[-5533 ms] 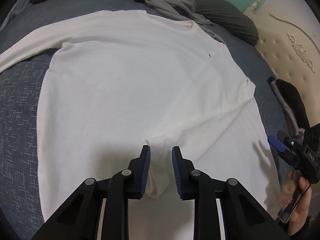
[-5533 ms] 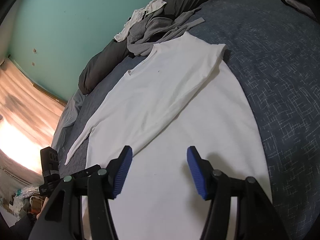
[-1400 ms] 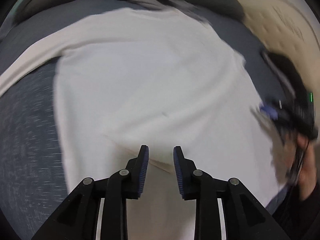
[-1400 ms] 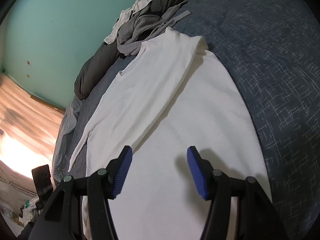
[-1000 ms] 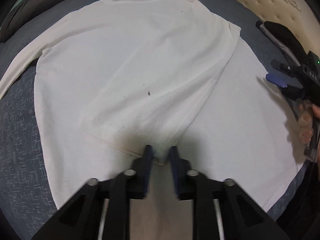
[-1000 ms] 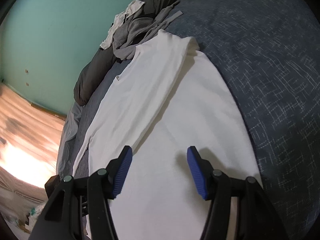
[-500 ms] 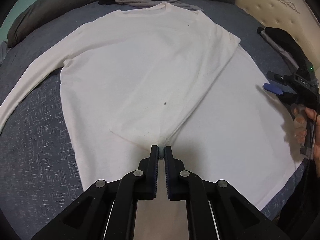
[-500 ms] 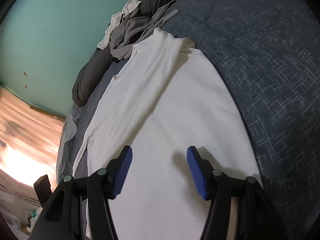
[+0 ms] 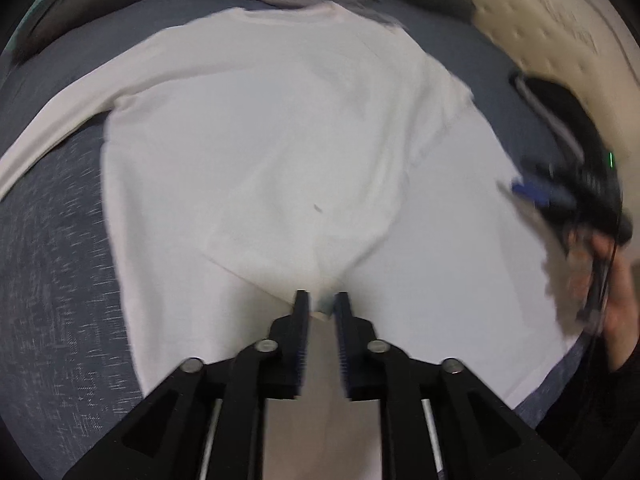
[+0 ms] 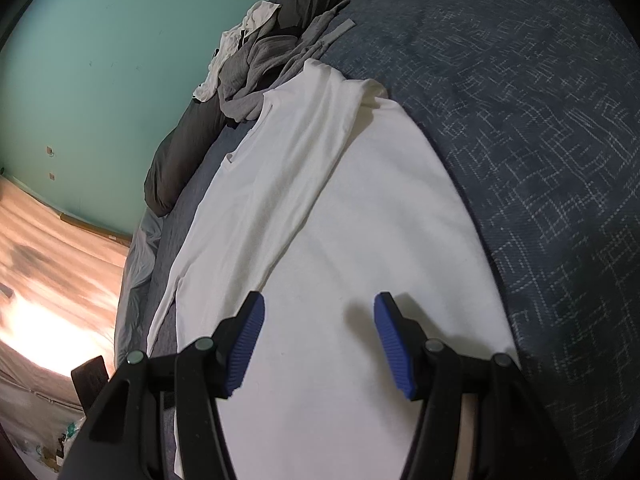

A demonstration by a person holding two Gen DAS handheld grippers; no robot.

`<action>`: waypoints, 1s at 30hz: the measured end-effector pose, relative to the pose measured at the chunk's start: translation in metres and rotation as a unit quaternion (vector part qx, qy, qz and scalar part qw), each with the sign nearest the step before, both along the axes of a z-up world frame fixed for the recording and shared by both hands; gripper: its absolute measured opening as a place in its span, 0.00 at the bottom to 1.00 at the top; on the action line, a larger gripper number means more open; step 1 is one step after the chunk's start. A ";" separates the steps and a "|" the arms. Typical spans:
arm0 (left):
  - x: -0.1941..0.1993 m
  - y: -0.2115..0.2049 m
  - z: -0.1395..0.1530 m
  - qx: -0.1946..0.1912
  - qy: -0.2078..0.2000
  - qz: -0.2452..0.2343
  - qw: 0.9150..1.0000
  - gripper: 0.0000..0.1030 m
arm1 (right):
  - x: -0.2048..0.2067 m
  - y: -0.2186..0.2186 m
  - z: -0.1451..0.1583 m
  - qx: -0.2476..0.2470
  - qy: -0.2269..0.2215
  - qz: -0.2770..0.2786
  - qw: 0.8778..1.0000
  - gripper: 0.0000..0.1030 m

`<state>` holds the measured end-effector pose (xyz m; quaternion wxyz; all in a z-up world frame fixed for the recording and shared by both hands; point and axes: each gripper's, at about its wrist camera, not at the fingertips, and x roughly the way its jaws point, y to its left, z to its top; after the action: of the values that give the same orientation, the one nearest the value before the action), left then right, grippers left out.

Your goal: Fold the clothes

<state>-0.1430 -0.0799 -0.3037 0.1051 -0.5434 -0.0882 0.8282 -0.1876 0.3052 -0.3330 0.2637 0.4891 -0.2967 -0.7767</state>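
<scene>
**Sleeve end caught between narrow jaws, right tool held wide**

A white long-sleeved shirt is seen spread flat across the blue patterned bedspread, neckline toward the far pillows. One sleeve is laid folded diagonally over the body of the shirt, its end brought down to the near hem area. The other sleeve is stretched outward across the bedspread, away from the body.

The left gripper is positioned low over the near part of the shirt, and its jaws are drawn close, with only a slim gap left. A bit of the folded sleeve's end is seen between the tips; whether it is firmly pinched cannot be told through the motion blur.

The right gripper is held above the shirt's near right portion, jaws spread wide, nothing between them. In the left wrist view it is glimpsed at the right edge, blurred, gripped by a hand.

At the far end of the bed, a crumpled grey garment is piled just beside the shirt's collar, with a smaller white cloth lying against it. A dark pillow is set along the teal wall, and a cream padded headboard is shown in the left wrist view.
</scene>
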 end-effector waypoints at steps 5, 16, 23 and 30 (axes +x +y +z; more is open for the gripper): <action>-0.012 -0.032 -0.007 0.022 -0.002 0.061 0.998 0.38 | 0.001 -0.002 0.000 0.003 0.000 0.002 1.000 0.56; -0.033 -0.045 -0.029 0.004 0.011 0.093 0.996 0.13 | 0.000 0.001 -0.002 0.007 -0.002 0.001 1.000 0.56; -0.035 -0.044 -0.017 -0.007 0.034 0.099 0.994 0.01 | -0.001 0.000 -0.002 0.009 -0.003 0.002 1.000 0.56; -0.063 -0.059 -0.021 -0.009 0.029 0.142 0.989 0.00 | 0.000 -0.003 -0.003 0.012 -0.003 0.004 1.000 0.56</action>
<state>-0.2058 -0.1388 -0.3249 -0.0156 -0.5021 -0.1540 0.8509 -0.1874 0.3025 -0.3357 0.2600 0.4955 -0.2859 -0.7779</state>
